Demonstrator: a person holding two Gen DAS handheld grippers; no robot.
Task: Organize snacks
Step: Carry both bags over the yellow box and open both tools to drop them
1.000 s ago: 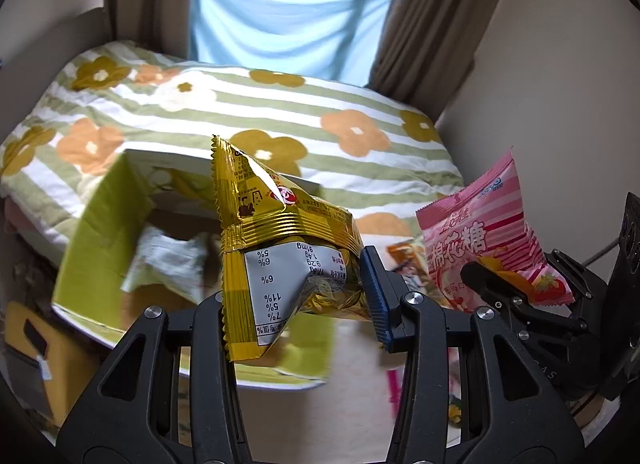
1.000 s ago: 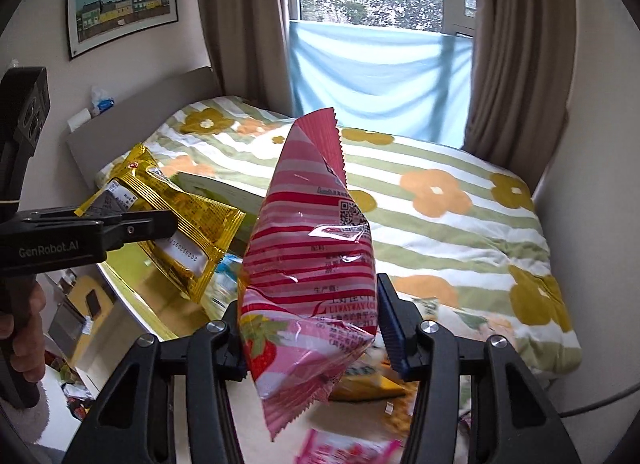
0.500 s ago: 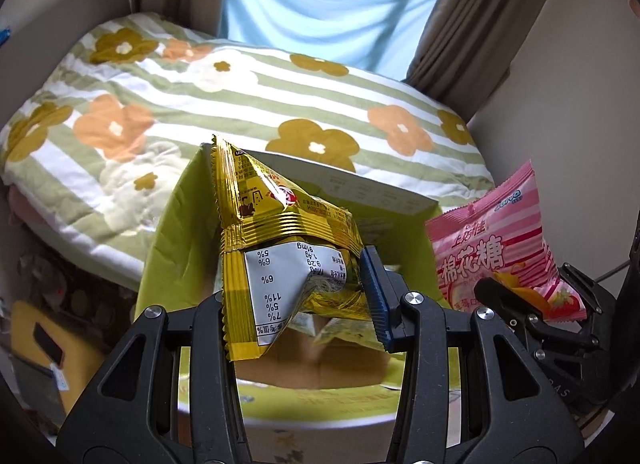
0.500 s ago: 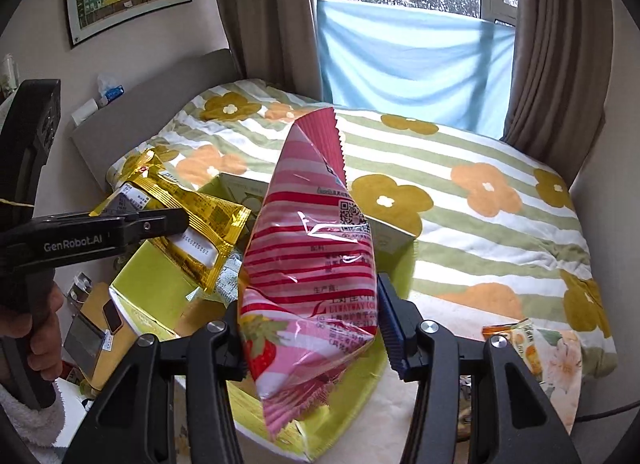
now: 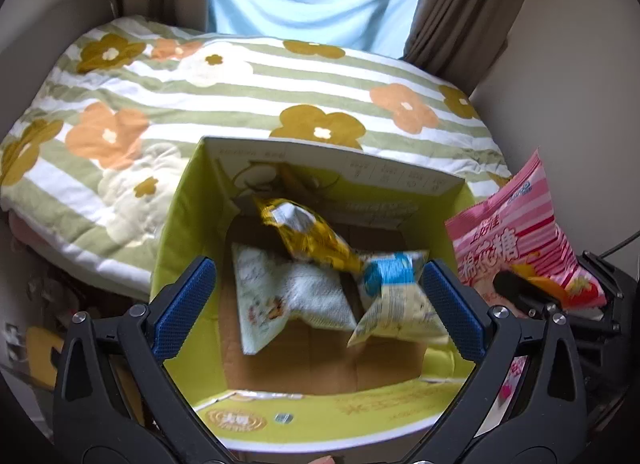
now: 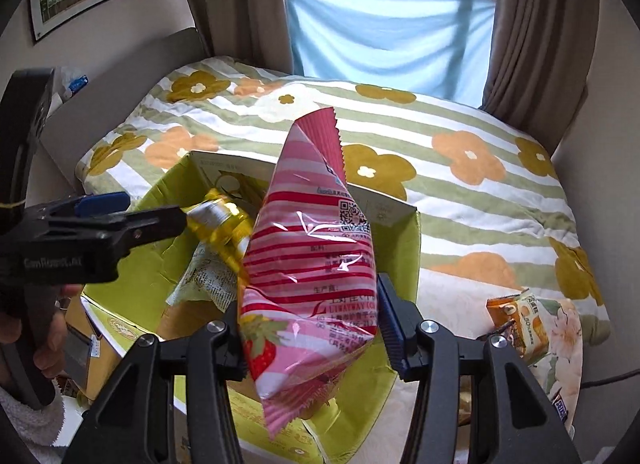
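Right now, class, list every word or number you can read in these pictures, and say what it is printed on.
"GenRobot.AI": side of the left claw.
"棉花糖": front of the pink bag.
"50": orange packet on the bed.
Box print and the pink bag's back: too blurred.

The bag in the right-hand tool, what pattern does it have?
The bag has pink and red stripes with a strawberry, clearest in the right wrist view.
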